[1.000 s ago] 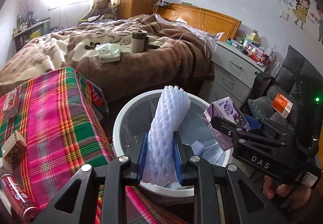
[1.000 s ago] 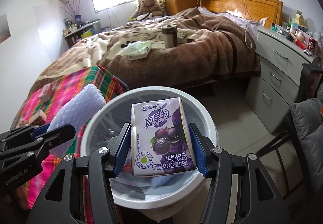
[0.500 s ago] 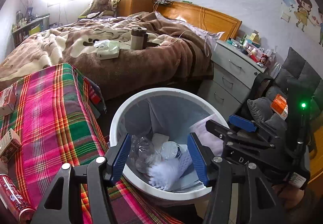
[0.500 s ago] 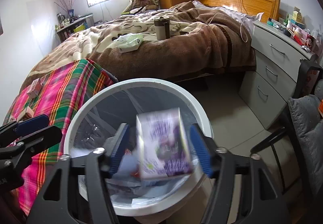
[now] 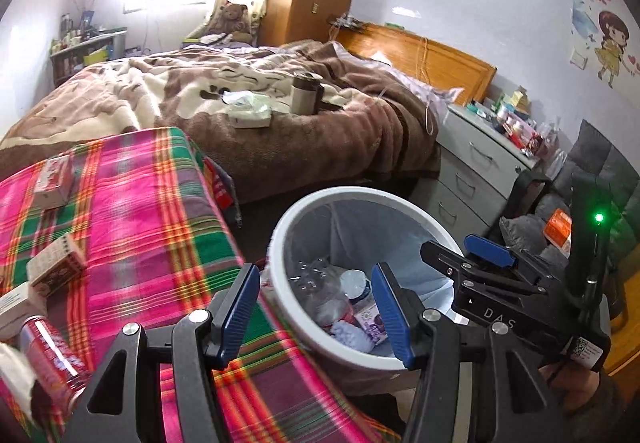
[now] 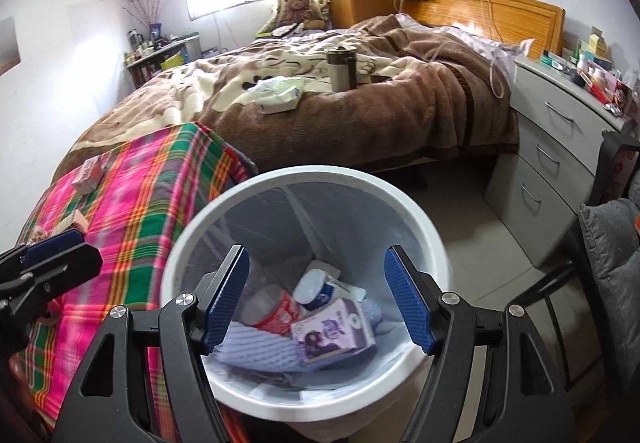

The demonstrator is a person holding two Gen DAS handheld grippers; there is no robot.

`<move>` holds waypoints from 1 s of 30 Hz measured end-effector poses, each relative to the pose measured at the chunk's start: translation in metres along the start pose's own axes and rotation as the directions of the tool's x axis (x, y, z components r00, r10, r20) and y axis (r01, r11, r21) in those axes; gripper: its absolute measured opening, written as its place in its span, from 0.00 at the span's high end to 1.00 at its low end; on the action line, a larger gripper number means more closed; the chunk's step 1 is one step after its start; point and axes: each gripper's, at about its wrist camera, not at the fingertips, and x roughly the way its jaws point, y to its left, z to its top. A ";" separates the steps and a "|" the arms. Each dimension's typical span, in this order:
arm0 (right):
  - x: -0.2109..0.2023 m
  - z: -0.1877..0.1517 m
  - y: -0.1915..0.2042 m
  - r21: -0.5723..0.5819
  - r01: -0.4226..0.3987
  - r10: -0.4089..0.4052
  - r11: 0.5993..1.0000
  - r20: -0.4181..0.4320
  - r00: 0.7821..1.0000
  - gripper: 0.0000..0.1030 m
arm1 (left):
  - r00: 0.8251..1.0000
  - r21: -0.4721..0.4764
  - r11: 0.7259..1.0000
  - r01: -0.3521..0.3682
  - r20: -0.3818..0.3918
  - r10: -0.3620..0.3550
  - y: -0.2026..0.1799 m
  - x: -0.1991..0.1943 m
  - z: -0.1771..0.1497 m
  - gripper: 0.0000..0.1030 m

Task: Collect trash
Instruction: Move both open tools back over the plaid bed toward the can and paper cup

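Now carton (image 6: 333, 331) in bin (image 6: 416, 219) (grippers (image 6: 316, 299) agape)

"das" printed on the right tongs (image 5: 466, 257).

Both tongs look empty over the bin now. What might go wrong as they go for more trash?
The trash bin stands hard against the plaid-covered table, so a swing of the left tongs toward the red can may knock it. The right tongs hang close beside, and the two might collide.
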 end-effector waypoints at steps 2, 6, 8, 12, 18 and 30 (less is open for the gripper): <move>-0.004 0.000 0.007 -0.009 -0.017 0.017 1.000 0.010 1.000 0.30 | 1.000 -0.013 1.000 -0.017 0.019 0.018 0.009 -0.011 -0.003 0.44; -0.009 -0.001 0.023 -0.024 -0.052 0.052 0.998 0.031 0.998 0.30 | 0.997 -0.043 0.998 -0.050 0.050 0.052 0.028 -0.034 -0.008 0.44; -0.010 -0.002 0.033 -0.035 -0.072 0.073 0.997 0.037 0.997 0.30 | 0.995 -0.067 0.995 -0.072 0.065 0.076 0.041 -0.046 -0.012 0.44; -0.013 -0.006 0.055 -0.076 -0.116 0.119 0.990 0.038 0.992 0.30 | 0.989 -0.117 0.986 -0.116 0.078 0.125 0.065 -0.062 -0.020 0.41; -0.014 -0.012 0.084 -0.119 -0.184 0.188 0.976 0.026 0.982 0.30 | 0.975 -0.199 0.963 -0.182 0.087 0.203 0.105 -0.089 -0.035 0.40; -0.011 -0.025 0.152 -0.245 -0.322 0.323 0.914 -0.037 0.946 0.30 | 0.930 -0.355 0.877 -0.323 0.055 0.365 0.182 -0.129 -0.067 0.39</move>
